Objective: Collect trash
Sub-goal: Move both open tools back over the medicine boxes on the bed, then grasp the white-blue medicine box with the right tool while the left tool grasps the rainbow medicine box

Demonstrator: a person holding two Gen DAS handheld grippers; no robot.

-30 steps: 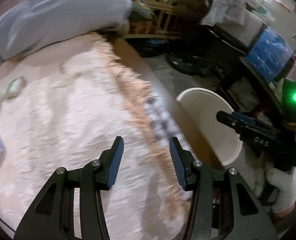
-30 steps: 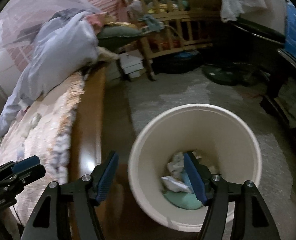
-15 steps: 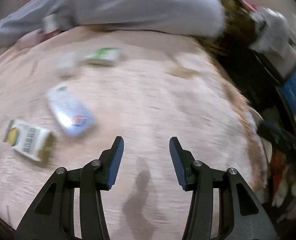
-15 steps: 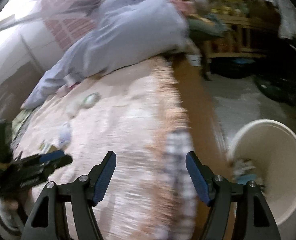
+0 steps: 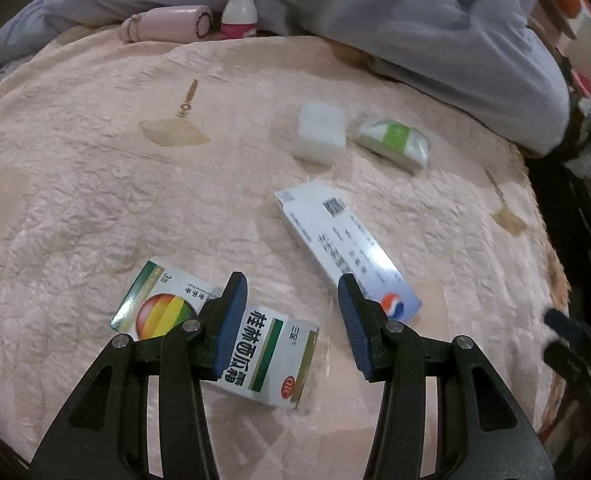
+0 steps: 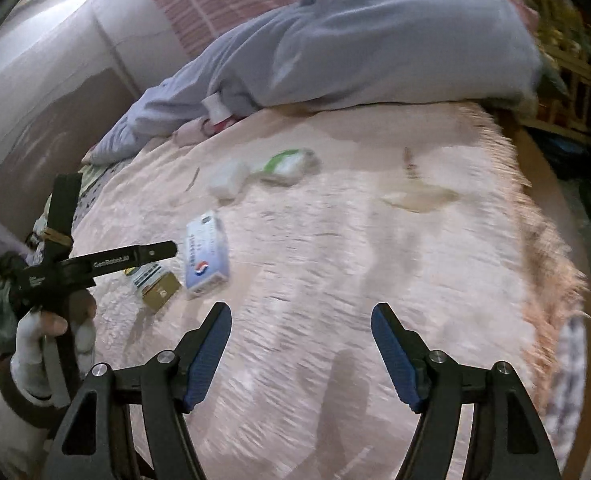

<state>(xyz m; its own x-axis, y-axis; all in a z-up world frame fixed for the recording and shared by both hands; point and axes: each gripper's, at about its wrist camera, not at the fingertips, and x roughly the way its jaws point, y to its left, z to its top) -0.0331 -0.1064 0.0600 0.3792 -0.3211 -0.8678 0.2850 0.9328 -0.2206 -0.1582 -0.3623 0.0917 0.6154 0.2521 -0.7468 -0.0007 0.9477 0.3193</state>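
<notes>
On the pink quilted bedspread (image 5: 95, 184) the white-and-green cardboard medicine box (image 5: 263, 364) lies just under the left gripper (image 5: 291, 320), its long axis crossing the empty, parted fingers, while the right gripper (image 6: 301, 354), also apart and empty, hangs farther off.

A pink quilt (image 5: 95, 200) covers the bed; a grey duvet (image 6: 375, 40) lies bunched along its far edge, wooden shelving (image 6: 563, 52) beyond.

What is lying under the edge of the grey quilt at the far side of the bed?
A pink roll and a white bottle with a pink label stick out from under the quilt. The bottle's base is visible; the quilt covers whatever lies deeper.
</notes>
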